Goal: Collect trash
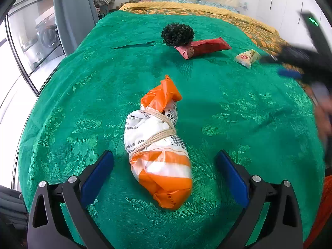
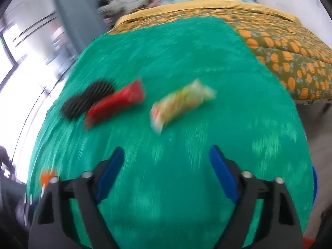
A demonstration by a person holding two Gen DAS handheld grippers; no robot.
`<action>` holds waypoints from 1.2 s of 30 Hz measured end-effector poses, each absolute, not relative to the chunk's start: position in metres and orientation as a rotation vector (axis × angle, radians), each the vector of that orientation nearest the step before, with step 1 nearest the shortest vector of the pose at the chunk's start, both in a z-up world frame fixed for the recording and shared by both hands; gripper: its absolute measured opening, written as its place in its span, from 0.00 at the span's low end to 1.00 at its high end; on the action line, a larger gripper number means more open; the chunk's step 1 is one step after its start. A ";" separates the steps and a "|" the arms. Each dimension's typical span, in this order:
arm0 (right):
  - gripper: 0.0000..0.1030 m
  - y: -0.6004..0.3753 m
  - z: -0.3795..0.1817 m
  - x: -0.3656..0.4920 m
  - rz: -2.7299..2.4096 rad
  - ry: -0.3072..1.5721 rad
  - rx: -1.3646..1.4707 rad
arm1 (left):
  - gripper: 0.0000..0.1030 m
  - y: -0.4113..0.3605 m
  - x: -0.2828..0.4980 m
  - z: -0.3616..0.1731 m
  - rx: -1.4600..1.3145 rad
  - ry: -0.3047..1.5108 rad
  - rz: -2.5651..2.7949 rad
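Your left gripper (image 1: 165, 178) hangs over the green bedspread (image 1: 238, 108) with its fingers (image 1: 97, 176) spread wide on either side of the orange-and-white bundle (image 1: 159, 151), a plastic bag wad bound with string. Neither pad touches it, so the bundle lies loose on the bed, lengthwise between the fingers. That suits a squeeze across its narrow waist, where the string already keeps the plastic compact. Further up the bed sit a dark bristly ball (image 1: 177, 34) with a red wrapper (image 1: 204, 47) touching it, and a small pale snack packet (image 1: 248, 57) well apart from both; they lie scattered as dropped litter would. Your right gripper (image 2: 167, 172) points down at the same cloth with its fingers (image 2: 223, 176) apart and nothing between them, and its view is smeared. The pale packet lies ahead of it, near the middle of that view, which makes it the likely target for that hand. The patterned orange quilt (image 2: 286, 49) beyond carries no trash that I can see.
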State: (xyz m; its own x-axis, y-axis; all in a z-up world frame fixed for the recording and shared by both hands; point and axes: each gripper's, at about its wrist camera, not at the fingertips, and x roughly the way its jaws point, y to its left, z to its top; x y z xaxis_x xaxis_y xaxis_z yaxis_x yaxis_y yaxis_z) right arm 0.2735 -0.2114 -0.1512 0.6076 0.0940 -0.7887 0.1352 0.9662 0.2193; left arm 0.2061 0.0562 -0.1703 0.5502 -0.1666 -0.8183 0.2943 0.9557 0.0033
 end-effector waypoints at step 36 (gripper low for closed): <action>0.29 -0.155 -0.146 0.173 0.477 1.010 -0.076 | 0.95 0.056 0.207 -0.171 0.151 0.950 -0.269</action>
State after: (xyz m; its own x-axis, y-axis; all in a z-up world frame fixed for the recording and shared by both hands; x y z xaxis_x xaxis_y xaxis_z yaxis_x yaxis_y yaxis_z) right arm 0.1733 -0.1549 -0.1456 0.4388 0.3488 -0.8281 -0.4175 0.8952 0.1558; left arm 0.2068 0.0560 -0.1710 0.5516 -0.1610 -0.8184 0.2926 0.9562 0.0092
